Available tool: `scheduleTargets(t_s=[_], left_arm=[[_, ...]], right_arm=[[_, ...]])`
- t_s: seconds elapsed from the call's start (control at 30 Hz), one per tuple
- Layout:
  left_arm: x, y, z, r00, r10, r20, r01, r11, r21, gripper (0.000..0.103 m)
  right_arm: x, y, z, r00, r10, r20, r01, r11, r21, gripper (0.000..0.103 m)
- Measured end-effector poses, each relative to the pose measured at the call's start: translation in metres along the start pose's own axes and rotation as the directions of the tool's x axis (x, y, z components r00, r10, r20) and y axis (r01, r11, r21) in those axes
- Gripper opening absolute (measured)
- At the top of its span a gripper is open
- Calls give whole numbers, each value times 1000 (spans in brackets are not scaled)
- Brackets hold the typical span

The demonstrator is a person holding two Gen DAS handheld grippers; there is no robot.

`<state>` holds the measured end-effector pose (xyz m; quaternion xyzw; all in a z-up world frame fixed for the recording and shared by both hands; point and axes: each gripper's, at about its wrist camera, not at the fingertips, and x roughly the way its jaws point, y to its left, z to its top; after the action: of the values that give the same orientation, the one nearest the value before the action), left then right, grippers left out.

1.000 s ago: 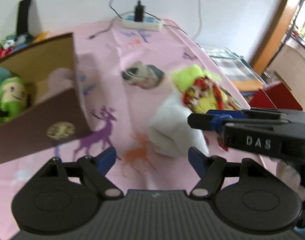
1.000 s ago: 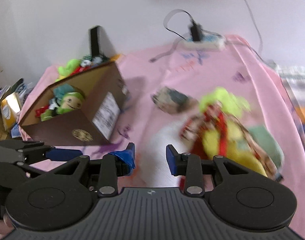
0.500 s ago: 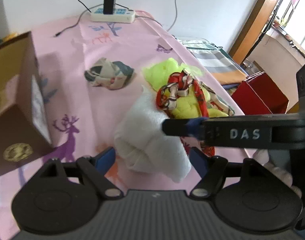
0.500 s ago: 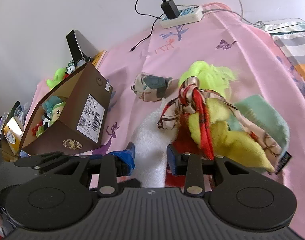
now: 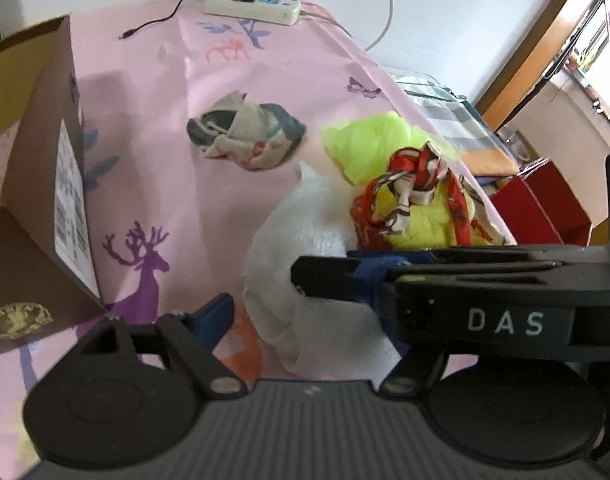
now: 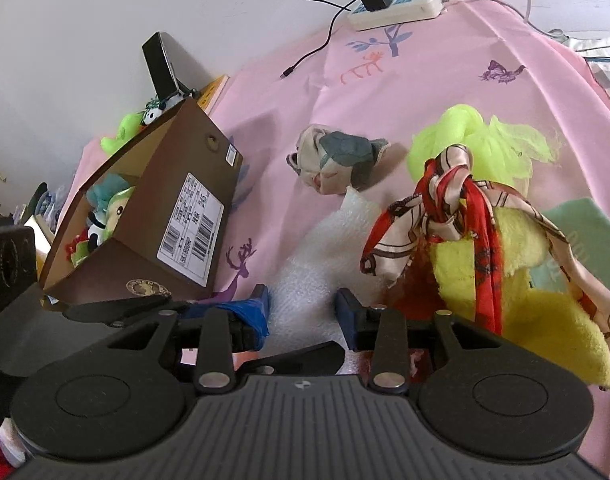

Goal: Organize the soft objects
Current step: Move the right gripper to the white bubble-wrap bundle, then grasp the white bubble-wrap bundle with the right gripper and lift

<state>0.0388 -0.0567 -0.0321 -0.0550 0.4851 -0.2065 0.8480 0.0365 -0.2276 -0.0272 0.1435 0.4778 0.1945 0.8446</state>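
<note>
Both claws are at the white towel (image 5: 305, 240). My left claw (image 5: 305, 320) stands spread with the towel's near end between its fingers, the pads not yet pressing; its jaws have just been closing a little. My right claw (image 6: 301, 312) is spread too, its jaws have just been opening, and the towel (image 6: 325, 248) lies between its blue pads, untouched as far as I can tell. In the left view the right claw's finger crosses in front from the right and lies over the towel's near end, so the two claws crowd the same spot.

The towel is a rumpled roll on the pink surface (image 5: 153, 128), its long axis running from my claws away toward the far middle, where it ends just beside a grey-and-beige cloth (image 6: 337, 160). The right claw seems the nearer and squarer to it. Hard against its right side is a heap: a yellow cloth (image 6: 517, 248), a red scarf (image 6: 453, 196) knotted on top, a neon cloth (image 6: 465, 132) behind. To the left is the box (image 6: 153, 216), well apart from the towel, open side turned left, plush toys (image 6: 109, 208) inside.

Open room lies on the left, between towel and box. The surface's right edge runs just past the heap, so I judge a lift should go up and leftward.
</note>
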Motion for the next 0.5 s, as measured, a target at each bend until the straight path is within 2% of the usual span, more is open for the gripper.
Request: scheduleTargets(t_s=[0.03, 0.07, 0.27, 0.5], left_arm=[[1, 1, 0, 1000, -10, -2, 10, 1000, 1, 68], [2, 1, 1, 1000, -21, -6, 21, 1000, 4, 61], [1, -8, -3, 1000, -30, -6, 30, 999, 44, 50], [-16, -13, -8, 999, -29, 14, 28, 996, 84, 44]], right_arm=[[1, -1, 0, 1000, -1, -3, 1, 1000, 5, 23], [1, -1, 0, 1000, -6, -8, 7, 1000, 8, 23], [-2, -3, -4, 1000, -9, -23, 10, 999, 44, 23], [-13, 6, -10, 1000, 3, -10, -2, 999, 42, 20]])
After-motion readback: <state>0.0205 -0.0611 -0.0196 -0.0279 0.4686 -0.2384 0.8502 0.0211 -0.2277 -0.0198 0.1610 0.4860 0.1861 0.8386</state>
